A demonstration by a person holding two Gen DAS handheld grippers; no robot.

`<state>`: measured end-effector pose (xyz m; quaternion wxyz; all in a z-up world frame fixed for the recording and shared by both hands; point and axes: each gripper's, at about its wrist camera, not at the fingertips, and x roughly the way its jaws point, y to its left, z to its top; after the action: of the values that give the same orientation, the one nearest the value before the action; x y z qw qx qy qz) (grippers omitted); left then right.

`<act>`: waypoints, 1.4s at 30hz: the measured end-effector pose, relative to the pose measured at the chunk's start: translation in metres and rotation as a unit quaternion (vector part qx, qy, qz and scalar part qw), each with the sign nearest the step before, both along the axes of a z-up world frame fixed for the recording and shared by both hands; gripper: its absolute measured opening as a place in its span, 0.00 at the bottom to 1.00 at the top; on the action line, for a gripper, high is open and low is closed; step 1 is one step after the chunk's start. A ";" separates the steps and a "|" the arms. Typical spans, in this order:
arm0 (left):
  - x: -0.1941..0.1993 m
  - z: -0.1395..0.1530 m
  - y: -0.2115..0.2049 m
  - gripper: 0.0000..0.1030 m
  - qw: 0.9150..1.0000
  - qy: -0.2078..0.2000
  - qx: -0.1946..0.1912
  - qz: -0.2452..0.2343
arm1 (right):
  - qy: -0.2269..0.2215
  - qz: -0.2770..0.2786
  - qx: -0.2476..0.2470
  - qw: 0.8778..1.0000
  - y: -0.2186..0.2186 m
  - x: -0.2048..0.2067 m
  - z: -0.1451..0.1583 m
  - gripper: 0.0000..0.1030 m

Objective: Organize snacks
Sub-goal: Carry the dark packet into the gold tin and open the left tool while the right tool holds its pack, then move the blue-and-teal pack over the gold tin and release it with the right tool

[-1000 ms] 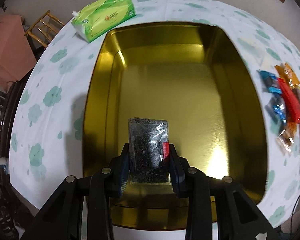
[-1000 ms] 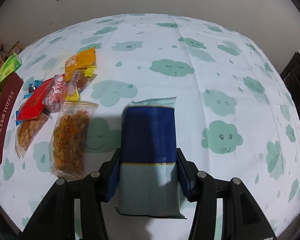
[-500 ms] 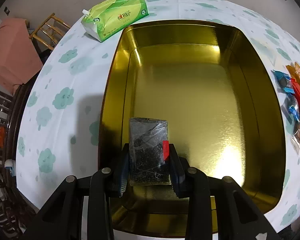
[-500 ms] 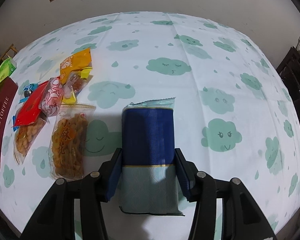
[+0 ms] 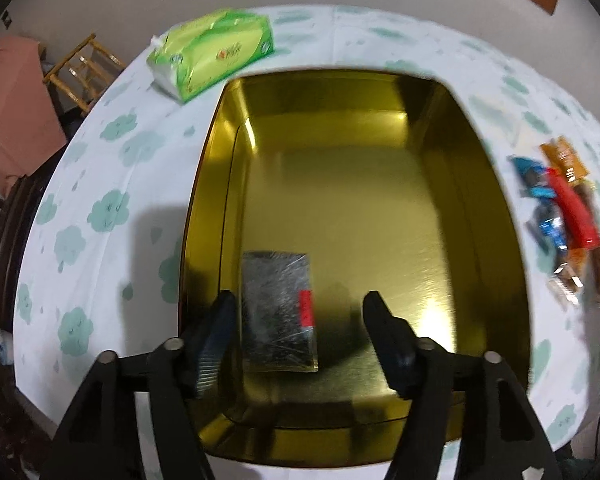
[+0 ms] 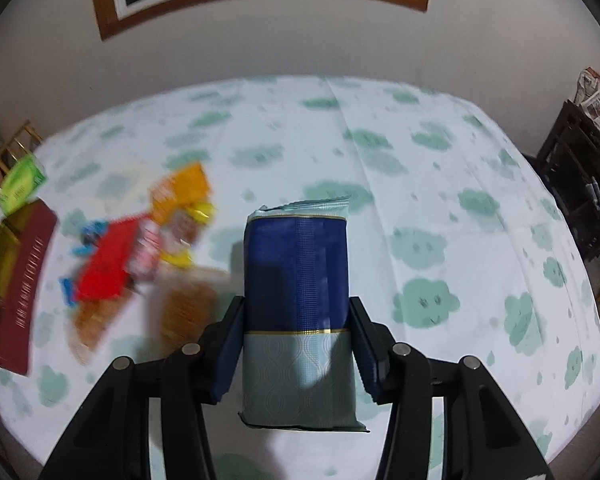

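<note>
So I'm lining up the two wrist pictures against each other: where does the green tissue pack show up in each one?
Left wrist view: the green tissue pack lies at upper left on the cloud-print tablecloth, just beyond the far left corner of the gold tin.
Right wrist view: the pack sits small at the far left edge, above the dark red tin lid.
Shared landmark: the pile of loose snack packets.

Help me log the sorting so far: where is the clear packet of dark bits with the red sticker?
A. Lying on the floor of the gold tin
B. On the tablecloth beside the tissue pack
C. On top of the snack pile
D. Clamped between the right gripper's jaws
A: the packet lies flat inside the gold tin, with the left gripper open around it, its jaws having just been opening.
</note>
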<state>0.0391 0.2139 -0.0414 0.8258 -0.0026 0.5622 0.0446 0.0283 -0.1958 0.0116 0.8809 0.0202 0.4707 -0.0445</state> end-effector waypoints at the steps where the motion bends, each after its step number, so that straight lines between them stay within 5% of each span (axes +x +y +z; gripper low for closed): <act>1: -0.002 0.006 0.000 0.64 1.000 -0.010 -0.007 -0.003 | -0.004 0.012 0.007 1.000 0.011 0.001 0.006 0.49; 6: -0.013 0.035 0.014 0.70 0.998 -0.060 -0.026 0.014 | -0.006 0.079 0.049 0.996 0.070 0.008 0.013 0.49; 11: -0.033 0.057 0.049 0.72 0.994 -0.090 0.011 0.065 | 0.010 0.173 0.075 0.982 0.159 0.012 0.011 0.49; 22: -0.081 0.039 0.108 0.73 0.986 -0.061 0.021 0.153 | 0.031 0.297 0.083 0.951 0.302 0.015 -0.007 0.49; 42: -0.087 0.030 0.106 0.73 0.985 -0.049 0.007 0.162 | 0.071 0.330 0.039 0.941 0.356 0.025 -0.054 0.49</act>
<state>-0.0484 0.3199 -0.0110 0.8342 -0.0902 0.5128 0.1818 0.0529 0.1600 -0.0423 0.8091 -0.1048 0.5136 0.2657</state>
